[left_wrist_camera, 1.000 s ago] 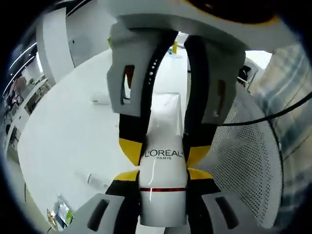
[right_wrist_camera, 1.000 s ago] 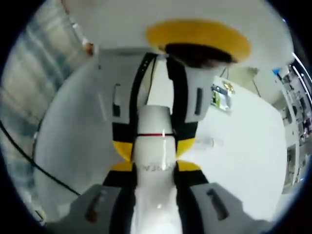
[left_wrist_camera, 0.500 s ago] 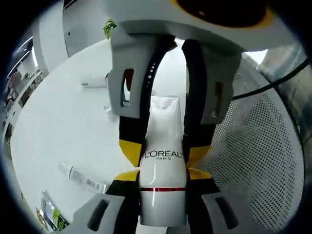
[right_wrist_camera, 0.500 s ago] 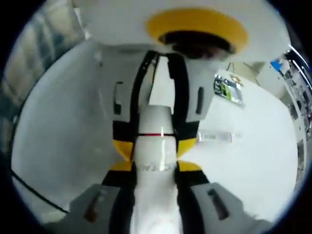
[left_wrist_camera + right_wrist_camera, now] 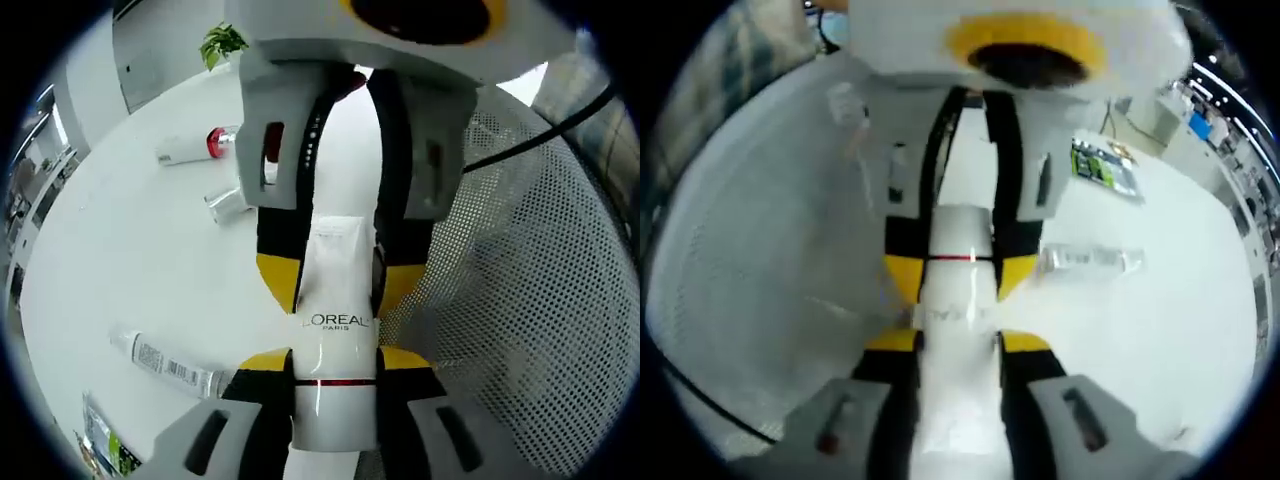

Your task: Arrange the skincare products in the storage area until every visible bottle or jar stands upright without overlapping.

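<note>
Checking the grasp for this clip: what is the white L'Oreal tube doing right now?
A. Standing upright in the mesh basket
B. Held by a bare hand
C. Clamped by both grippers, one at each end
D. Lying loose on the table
C: the L'Oreal tube sits between the left gripper jaws, with the right gripper clamping its far end.

White tube [image 5: 335, 370] partly hidden by tools; right view blurred.

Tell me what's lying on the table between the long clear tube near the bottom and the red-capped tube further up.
In the left gripper view, a small silver tube lies between the long clear tube and the red-capped tube; otherwise bare white table.
</note>
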Available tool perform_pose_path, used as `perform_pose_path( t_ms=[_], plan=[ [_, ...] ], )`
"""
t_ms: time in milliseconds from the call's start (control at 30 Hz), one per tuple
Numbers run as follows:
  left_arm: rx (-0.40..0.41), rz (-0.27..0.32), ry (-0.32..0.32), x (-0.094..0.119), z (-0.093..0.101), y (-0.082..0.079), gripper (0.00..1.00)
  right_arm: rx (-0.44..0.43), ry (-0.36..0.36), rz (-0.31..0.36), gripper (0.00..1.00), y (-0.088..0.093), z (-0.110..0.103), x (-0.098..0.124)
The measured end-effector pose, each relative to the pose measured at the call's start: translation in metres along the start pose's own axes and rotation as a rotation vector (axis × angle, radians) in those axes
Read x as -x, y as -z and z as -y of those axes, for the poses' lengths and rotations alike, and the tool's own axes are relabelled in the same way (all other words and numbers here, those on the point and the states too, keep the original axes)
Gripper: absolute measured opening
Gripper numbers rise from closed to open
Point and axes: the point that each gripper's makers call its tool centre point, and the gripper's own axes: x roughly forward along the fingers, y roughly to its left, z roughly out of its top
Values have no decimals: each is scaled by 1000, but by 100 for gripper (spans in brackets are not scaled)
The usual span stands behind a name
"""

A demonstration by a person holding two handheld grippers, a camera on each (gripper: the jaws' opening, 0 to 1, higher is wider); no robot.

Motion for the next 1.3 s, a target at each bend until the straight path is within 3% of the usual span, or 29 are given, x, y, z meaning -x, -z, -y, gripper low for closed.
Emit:
perform_pose_path(
  t_ms=[200, 300, 433, 467, 600, 900, 1133, 1300],
  plan=[
    [-19, -12, -12, 2, -2, 3, 29, -8, 22, -66, 35, 30, 4, 7],
    [-18, -6, -14, 2, -3, 3, 30, -10, 27, -65, 35, 34, 3, 6],
    [-14, -6, -5, 2, -3, 4, 30, 9, 31, -38, 32, 28, 0, -8],
    [-46, -46, -27, 2, -8, 11, 30, 13, 65, -33, 31, 26, 4, -8],
    [-26, -22, -4, 2, -4, 12, 31, -37, 58, -3, 27, 25, -1, -6],
    [-59, -60, -33, -9, 0, 8, 32, -10, 62, -69, 24, 26, -2, 11],
    [-56, -10, -67, -6, -6, -12, 38, 56, 104, -99, 23, 16, 5, 26],
    [-95, -20, -64, -9, -4, -17, 40, 82, 109, -72, 23, -3, 8, 32]
  ],
)
